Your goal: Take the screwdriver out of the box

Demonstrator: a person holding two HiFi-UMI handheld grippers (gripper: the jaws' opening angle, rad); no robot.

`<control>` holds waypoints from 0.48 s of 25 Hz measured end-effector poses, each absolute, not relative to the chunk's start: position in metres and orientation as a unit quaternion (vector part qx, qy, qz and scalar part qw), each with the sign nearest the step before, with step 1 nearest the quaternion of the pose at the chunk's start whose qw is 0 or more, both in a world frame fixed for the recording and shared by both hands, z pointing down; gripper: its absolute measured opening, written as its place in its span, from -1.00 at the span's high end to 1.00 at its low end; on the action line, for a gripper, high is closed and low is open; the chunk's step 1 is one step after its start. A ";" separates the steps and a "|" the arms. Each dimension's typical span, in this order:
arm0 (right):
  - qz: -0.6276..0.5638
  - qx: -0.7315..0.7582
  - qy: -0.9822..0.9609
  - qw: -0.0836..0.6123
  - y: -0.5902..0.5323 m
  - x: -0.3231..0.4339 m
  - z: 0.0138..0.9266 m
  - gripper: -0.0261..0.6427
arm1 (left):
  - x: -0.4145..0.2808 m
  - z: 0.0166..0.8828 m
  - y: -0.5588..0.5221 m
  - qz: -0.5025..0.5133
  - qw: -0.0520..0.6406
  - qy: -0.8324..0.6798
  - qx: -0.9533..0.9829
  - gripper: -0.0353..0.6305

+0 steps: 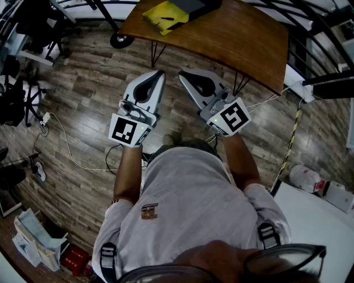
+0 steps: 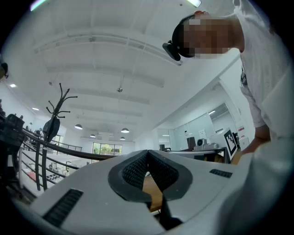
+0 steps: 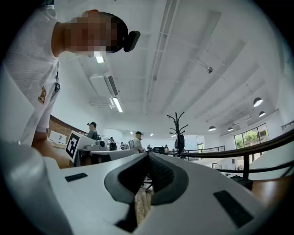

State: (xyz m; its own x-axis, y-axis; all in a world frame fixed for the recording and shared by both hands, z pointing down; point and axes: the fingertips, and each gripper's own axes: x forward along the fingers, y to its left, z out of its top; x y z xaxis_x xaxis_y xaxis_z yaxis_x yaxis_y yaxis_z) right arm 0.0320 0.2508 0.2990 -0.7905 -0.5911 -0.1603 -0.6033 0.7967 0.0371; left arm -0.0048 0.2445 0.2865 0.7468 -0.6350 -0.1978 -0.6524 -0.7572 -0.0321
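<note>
Yellow box (image 1: 165,16) sits top centre on the wooden table (image 1: 232,38), screwdriver too hidden to make out. Mid-frame, left gripper (image 1: 160,73) and right gripper (image 1: 182,74) hover over plank floor (image 1: 88,94), both jaw pairs pressed together, empty.

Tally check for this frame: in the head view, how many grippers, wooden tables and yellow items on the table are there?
grippers: 2 (left gripper, right gripper)
wooden table: 1
yellow item on that table: 1
Total: 4
</note>
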 end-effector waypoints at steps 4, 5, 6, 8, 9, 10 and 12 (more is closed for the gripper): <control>0.043 -0.314 0.946 0.073 0.246 0.040 0.299 0.83 | 0.003 0.286 0.239 0.087 0.051 0.349 -0.932 0.84; 0.041 -0.314 0.945 0.077 0.244 0.044 0.299 0.83 | 0.005 0.287 0.238 0.087 0.052 0.351 -0.931 0.84; 0.039 -0.313 0.945 0.081 0.243 0.048 0.298 0.83 | 0.008 0.287 0.237 0.086 0.052 0.353 -0.930 0.84; 0.037 -0.311 0.946 0.088 0.240 0.054 0.297 0.83 | 0.012 0.288 0.235 0.084 0.053 0.357 -0.929 0.84; 0.037 -0.309 0.946 0.089 0.239 0.057 0.296 0.83 | 0.014 0.288 0.234 0.084 0.054 0.360 -0.928 0.84; 0.038 -0.307 0.947 0.088 0.238 0.061 0.296 0.83 | 0.016 0.288 0.233 0.083 0.054 0.362 -0.927 0.84; 0.040 -0.303 0.948 0.088 0.235 0.067 0.296 0.83 | 0.021 0.288 0.229 0.082 0.055 0.368 -0.925 0.84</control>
